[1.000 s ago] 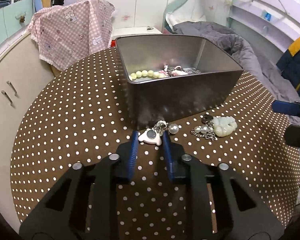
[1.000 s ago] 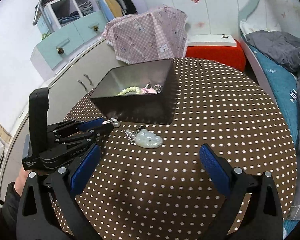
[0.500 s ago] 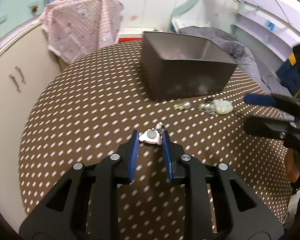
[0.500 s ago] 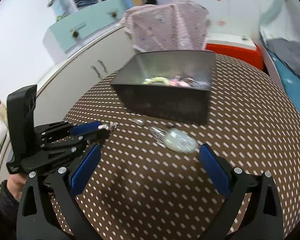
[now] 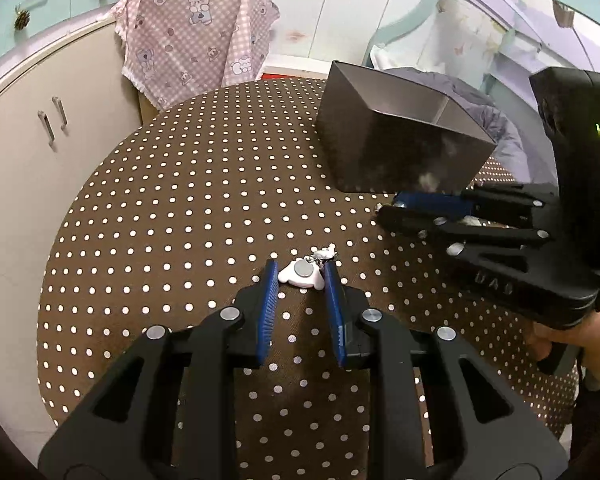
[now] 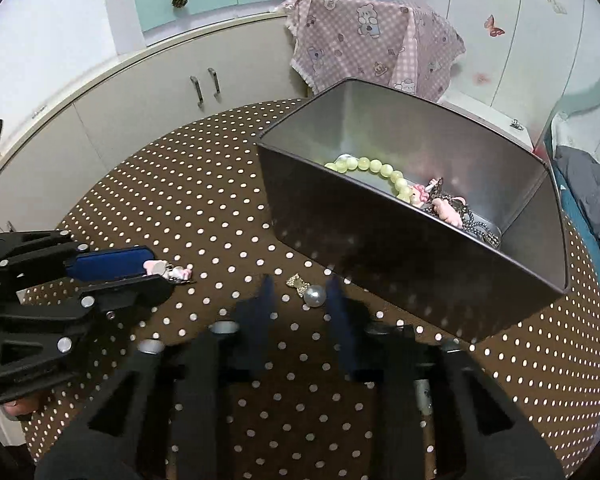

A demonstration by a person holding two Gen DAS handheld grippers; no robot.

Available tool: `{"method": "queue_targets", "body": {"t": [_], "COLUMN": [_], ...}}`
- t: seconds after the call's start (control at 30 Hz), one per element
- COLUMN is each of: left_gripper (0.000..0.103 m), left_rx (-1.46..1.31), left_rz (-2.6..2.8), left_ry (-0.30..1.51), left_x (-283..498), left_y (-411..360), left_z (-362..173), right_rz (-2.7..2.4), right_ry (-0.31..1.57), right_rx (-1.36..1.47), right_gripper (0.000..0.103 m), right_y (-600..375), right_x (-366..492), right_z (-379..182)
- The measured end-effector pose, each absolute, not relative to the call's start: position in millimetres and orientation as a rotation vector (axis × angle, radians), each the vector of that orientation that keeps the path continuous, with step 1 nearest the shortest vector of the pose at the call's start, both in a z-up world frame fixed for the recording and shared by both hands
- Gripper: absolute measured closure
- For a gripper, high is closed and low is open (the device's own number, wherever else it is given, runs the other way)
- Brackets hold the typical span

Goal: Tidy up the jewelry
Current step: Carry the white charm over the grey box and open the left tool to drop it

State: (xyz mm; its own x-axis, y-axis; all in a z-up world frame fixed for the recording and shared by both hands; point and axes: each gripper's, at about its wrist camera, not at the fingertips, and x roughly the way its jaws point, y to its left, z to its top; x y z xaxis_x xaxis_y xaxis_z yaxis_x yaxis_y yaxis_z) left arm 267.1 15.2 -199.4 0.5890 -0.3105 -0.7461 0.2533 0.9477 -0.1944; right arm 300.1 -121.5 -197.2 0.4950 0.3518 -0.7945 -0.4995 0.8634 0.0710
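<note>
My left gripper (image 5: 302, 276) is shut on a small white charm (image 5: 302, 275) with a round metal disc, held just over the dotted table; it also shows in the right wrist view (image 6: 156, 270). My right gripper (image 6: 300, 296) has its jaws narrowed around a pearl earring (image 6: 314, 295) with a gold bow, beside the tin's near wall; its fingers are blurred. The dark metal tin (image 6: 412, 256) holds a green bead bracelet (image 6: 374, 168), pink charms and chains. In the left wrist view the right gripper (image 5: 404, 210) lies against the tin (image 5: 396, 152).
The round table has a brown cloth with white dots (image 5: 180, 208). A pink checked cloth (image 5: 192, 36) hangs over a chair behind it. White cabinets (image 6: 140, 96) curve along the left. A bed with grey bedding (image 6: 592, 192) lies to the right.
My left gripper has pulled the white charm back from the tin, leaving the pearl earring behind. My right gripper has swung in toward the tin and narrowed from wide open around the pearl earring.
</note>
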Motion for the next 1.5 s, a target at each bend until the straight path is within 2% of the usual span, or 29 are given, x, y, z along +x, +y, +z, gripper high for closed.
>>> {"method": "queue_targets", "body": {"t": [0.13, 0.33, 0.6, 1.17, 1.5], "left_gripper": [0.079, 0.079, 0.079, 0.079, 0.079], "left_rx": [-0.053, -0.055, -0.020, 0.039, 0.001], "left_rz": [-0.328, -0.351, -0.393, -0.433, -0.472], "left_ry": [0.864, 0.840, 0.729, 0.501, 0.503], "left_x": [263, 250, 239, 257, 293], "left_y": [16, 8, -9, -38, -45], "left_z": [-198, -186, -131, -21, 2], "right_rz": [0.537, 0.555, 0.501, 0.509, 0.529], "right_ry": [0.899, 0.822, 0.715, 0.499, 0.483], "right_rx": [-0.166, -0.062, -0.015, 0.010, 0.047], "right_gripper": [0.094, 0.094, 0.094, 0.094, 0.094], "right_y": [-125, -153, -198, -216, -216], "right_x": [283, 254, 235, 245, 276], "right_z": [-191, -151, -97, -2, 25]}}
